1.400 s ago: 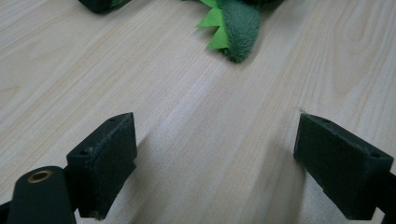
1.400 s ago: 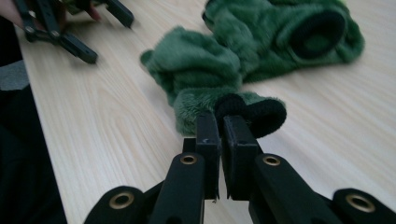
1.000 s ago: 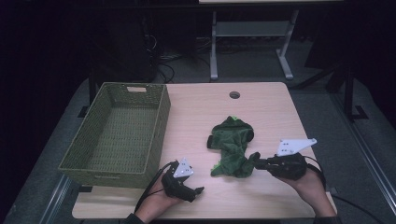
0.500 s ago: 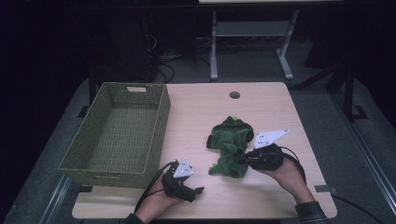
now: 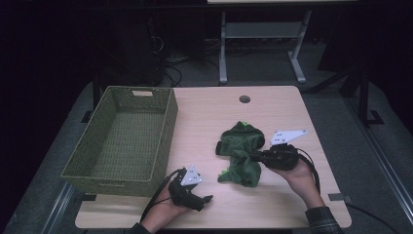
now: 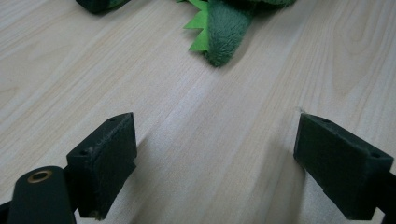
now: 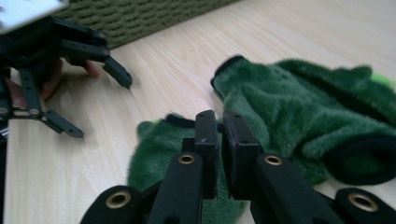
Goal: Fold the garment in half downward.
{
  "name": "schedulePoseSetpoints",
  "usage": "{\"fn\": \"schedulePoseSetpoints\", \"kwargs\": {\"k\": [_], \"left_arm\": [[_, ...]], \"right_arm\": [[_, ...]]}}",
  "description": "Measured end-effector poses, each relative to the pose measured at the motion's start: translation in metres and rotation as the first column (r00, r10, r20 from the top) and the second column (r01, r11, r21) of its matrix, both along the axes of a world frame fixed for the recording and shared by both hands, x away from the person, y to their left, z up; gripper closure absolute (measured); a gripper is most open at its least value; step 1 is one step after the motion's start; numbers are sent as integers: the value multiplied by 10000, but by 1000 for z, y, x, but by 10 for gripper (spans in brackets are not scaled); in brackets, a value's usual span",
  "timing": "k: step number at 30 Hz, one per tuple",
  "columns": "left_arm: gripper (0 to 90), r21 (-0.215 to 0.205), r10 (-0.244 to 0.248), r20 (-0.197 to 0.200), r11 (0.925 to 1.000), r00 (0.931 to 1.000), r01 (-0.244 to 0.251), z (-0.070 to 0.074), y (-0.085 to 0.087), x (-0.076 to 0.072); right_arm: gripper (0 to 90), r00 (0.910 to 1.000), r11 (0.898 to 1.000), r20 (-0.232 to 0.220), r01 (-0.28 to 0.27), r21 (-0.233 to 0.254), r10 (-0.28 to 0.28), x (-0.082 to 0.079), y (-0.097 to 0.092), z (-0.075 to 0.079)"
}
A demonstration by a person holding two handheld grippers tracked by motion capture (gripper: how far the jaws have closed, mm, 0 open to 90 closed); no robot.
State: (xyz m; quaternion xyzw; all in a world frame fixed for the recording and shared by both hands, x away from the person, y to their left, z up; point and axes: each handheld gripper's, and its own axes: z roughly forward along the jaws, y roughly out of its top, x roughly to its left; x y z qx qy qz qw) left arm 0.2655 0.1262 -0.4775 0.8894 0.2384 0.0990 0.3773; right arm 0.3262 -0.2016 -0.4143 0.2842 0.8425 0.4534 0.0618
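A green plush dinosaur costume piece (image 5: pixel 241 152) lies crumpled right of the table's middle; its fuzzy body (image 7: pixel 299 112) has black trim and light-green spikes (image 6: pixel 200 28). My right gripper (image 5: pixel 254 157) lies level, reaching in from the right, its tips over the plush. Its jaws (image 7: pixel 222 128) are shut, with nothing seen between the pads. My left gripper (image 5: pixel 205 199) rests near the front edge, left of the plush and apart from it. It stands open (image 6: pixel 217 140) over bare wood, and it also appears in the right gripper view (image 7: pixel 103 109).
An olive woven basket (image 5: pixel 168 127) with nothing in it stands on the table's left half; its wall (image 7: pixel 140 18) is beyond the left gripper. A cable hole (image 5: pixel 244 99) sits near the far edge. Bare wood lies between basket and plush.
My right gripper has moved left from the table's right side until its shut tips are over the plush. The left gripper and the basket have stayed put.
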Motion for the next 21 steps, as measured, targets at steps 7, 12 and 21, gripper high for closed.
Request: {"fn": "schedulePoseSetpoints", "kwargs": {"k": [7, 12, 21], "left_arm": [[126, -2, 0, 1, 10000, 10000, 0, 0, 0, 0], [126, -4, 0, 0, 10000, 10000, 0, 0, 0, 0], [126, 3, 4, 4, 10000, 10000, -4, 0, 0, 0]], "right_arm": [[824, 9973, 9988, -681, -308, -379, 282, 8, 17, -25], [880, 9942, 9937, -928, -623, -927, 536, 9, 32, -36], [898, 9936, 9876, -1022, -625, -1440, 479, 7, 44, -44]]}}
